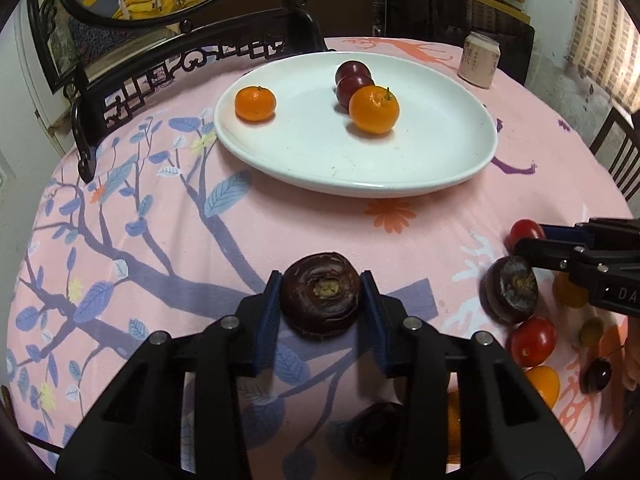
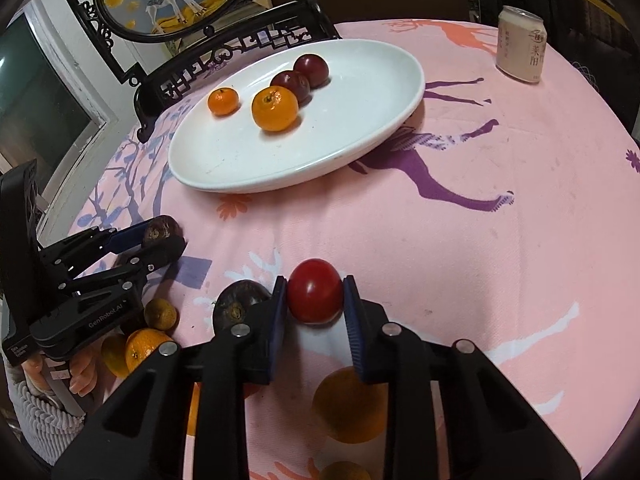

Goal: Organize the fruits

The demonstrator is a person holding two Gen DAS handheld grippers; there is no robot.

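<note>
pink cloth [image 1: 168, 240] printed with blue branches covers the round table in the left wrist view. the left gripper [image 1: 322, 294] holds a dark brown fruit [image 1: 320, 294] between its two blue pads, one pad against each side, stem scar facing the camera, short of the white plate [image 1: 440, 152]. on the plate lie two oranges [image 1: 374, 109] and two plums [image 1: 354, 88]; one orange sits alone at the left, the other just in front of the plums. a can [image 1: 480, 65] stands behind the plate to the right. at the right edge the right gripper [image 1: 528, 240] reaches in, with a red tomato [image 1: 526, 231] at its tips. just under its fingers lies a second brown fruit [image 1: 508, 290], and near that a second tomato [image 1: 532, 340], small yellow fruits and a cherry [image 1: 598, 376].

in the right wrist view the right gripper [image 2: 315, 300] is clamped on the red tomato [image 2: 315, 295], pads touching both sides, over the cloth [image 2: 480, 240] and well short of the plate [image 2: 380, 120]. the second brown fruit [image 2: 239, 304] lies just left of its left finger. an orange [image 2: 348, 406] lies below the fingers. at left, the left gripper [image 2: 166, 240] grips its brown fruit [image 2: 162, 230], with small oranges near its body. the plate carries the two oranges [image 2: 275, 108] and two plums [image 2: 292, 84]; the can [image 2: 519, 50] stands far right.
</note>
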